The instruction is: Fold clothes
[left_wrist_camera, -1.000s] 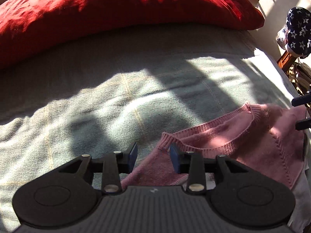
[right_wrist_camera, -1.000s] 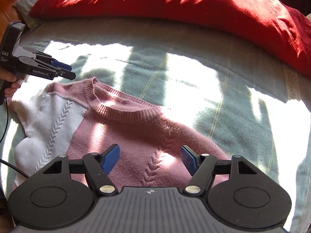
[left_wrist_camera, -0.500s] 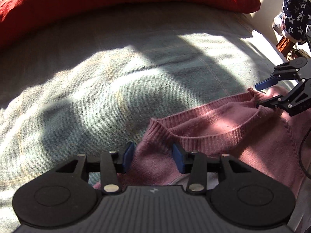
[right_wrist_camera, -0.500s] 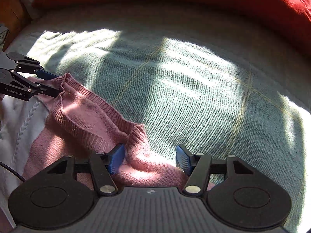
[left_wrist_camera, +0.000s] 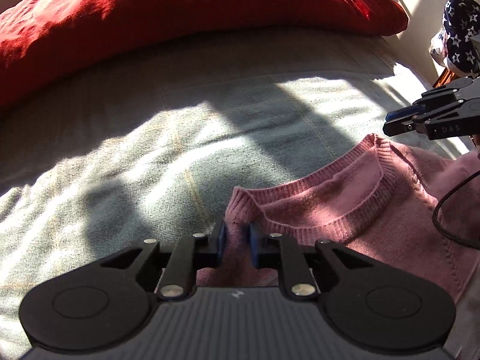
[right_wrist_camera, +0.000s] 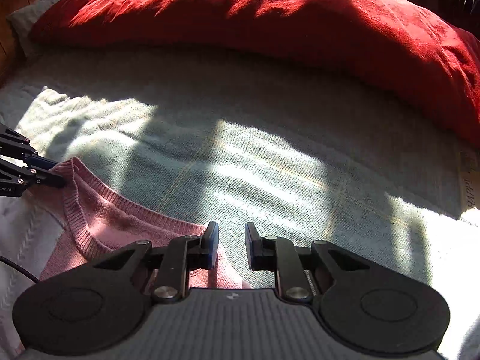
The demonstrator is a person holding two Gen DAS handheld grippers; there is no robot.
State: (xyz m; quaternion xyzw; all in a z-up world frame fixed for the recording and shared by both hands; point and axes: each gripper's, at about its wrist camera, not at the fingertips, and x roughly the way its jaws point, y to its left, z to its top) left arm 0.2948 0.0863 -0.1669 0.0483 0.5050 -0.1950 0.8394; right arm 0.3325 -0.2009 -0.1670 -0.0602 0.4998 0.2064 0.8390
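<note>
Sunlit grey blanket (left_wrist_camera: pixel 144 156), red pillow (left_wrist_camera: pixel 180 12)

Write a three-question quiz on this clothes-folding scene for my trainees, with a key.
1. True or false: the pink sweater hangs over a chair.
2. Where on the sweater is the left tool? A) beside the ribbed neckline B) at a cuff C) at the bottom hem
3. What pattern marks the dark blue fabric at the right edge of the left wrist view?

Key:
1. False; it lies on the grey-green blanket.
2. A; the jaws are closing with the knit between them.
3. White stars.
</note>
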